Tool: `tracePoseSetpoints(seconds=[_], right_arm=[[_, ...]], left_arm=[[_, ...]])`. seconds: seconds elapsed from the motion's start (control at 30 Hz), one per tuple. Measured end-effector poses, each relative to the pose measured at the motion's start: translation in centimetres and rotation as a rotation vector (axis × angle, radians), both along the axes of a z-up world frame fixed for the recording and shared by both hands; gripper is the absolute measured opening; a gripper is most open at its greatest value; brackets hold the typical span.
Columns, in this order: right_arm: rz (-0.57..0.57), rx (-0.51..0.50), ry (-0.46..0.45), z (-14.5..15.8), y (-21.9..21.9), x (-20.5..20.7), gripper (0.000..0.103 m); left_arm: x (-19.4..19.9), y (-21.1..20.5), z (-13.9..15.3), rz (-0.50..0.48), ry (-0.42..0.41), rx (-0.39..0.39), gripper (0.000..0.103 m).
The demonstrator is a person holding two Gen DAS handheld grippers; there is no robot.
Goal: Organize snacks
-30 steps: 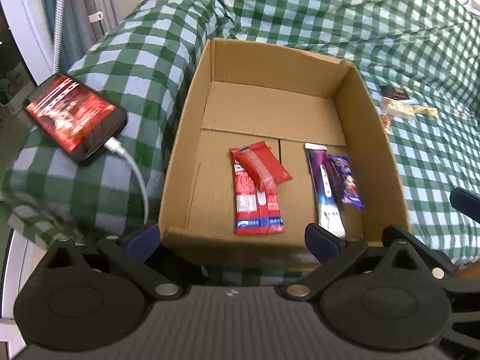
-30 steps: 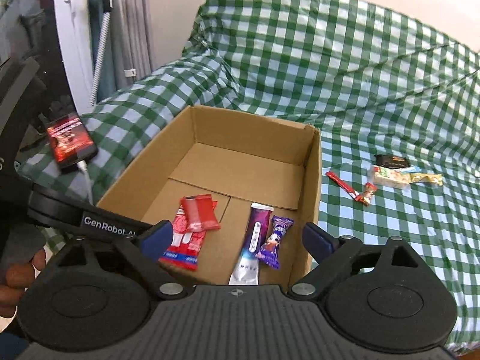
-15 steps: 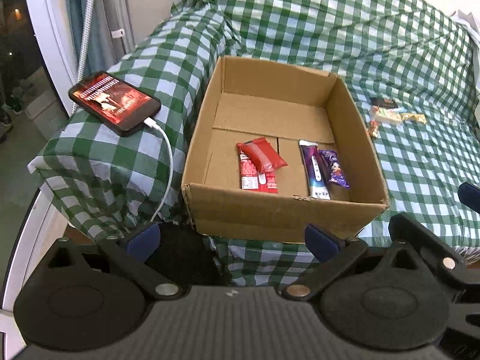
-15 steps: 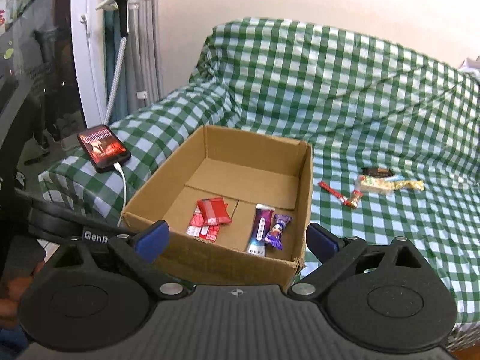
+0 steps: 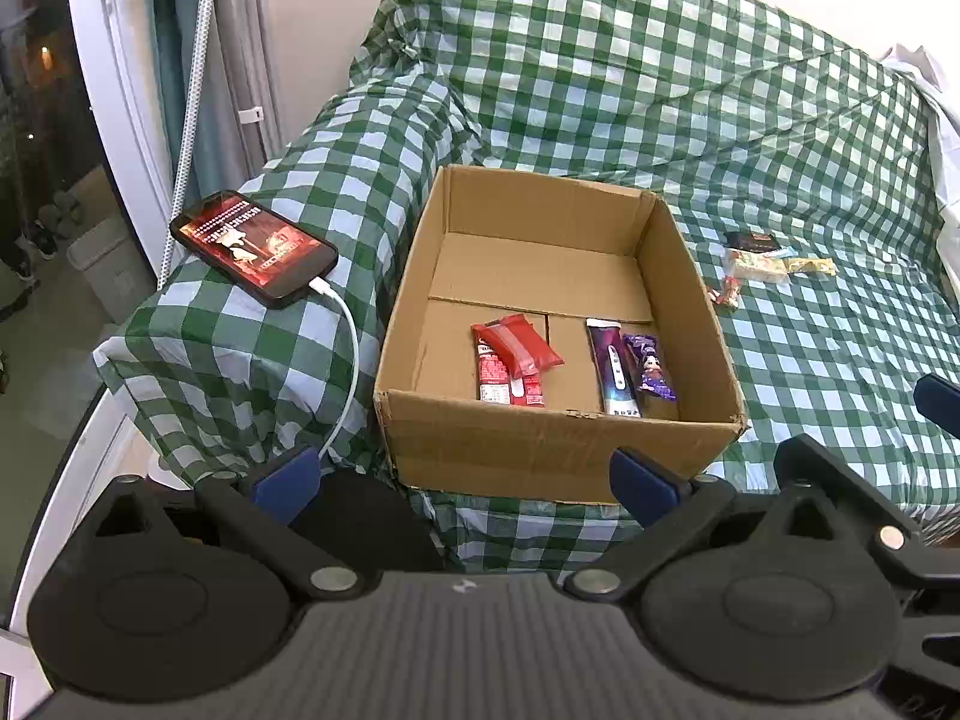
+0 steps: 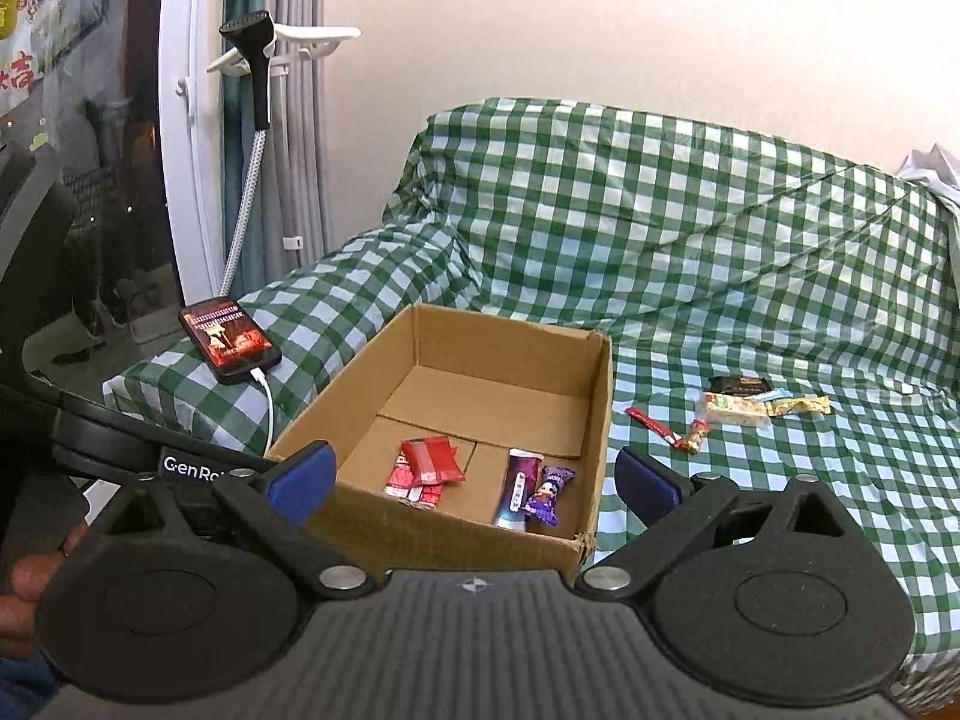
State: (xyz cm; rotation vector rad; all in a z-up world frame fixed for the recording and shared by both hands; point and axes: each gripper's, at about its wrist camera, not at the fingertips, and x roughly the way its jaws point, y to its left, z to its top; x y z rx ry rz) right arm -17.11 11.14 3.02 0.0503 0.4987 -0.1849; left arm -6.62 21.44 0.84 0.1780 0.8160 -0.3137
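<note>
Cardboard box (image 5: 558,444) on green-check sofa (image 5: 660,90) holds four snacks: two red (image 5: 510,360), two purple (image 5: 630,366). About five more snacks (image 6: 732,408) lie on the seat right of it. Phone (image 5: 255,247) charging on armrest. Both tongs, left (image 5: 465,474) and right (image 6: 474,480), spread, empty.

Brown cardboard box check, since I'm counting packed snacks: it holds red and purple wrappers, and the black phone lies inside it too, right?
Not quite. The black phone lies outside the brown cardboard box, on the checked armrest, per the left wrist view. The red and purple wrappers are inside.
</note>
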Motion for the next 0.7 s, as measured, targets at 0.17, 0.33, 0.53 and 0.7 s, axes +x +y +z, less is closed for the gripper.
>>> tracePoseSetpoints(seconds=[0.17,0.33,0.53,0.7], right_arm=[[-0.001,0.002,-0.006,0.03,0.02,-0.27,0.100],[-0.002,0.002,-0.008,0.05,-0.12,-0.44,0.100],[-0.003,0.010,-0.003,0.00,-0.27,-0.55,0.100],[-0.006,0.020,0.007,-0.23,-0.25,-0.33,0.100]], left_arm=[[-0.25,0.01,0.10,-0.002,-0.001,0.002,0.103],[-0.39,-0.02,0.10,-0.002,-0.001,0.004,0.103],[-0.44,-0.09,0.11,-0.007,0.005,0.013,0.103],[-0.03,-0.15,-0.12,-0.012,0.015,0.020,0.103]])
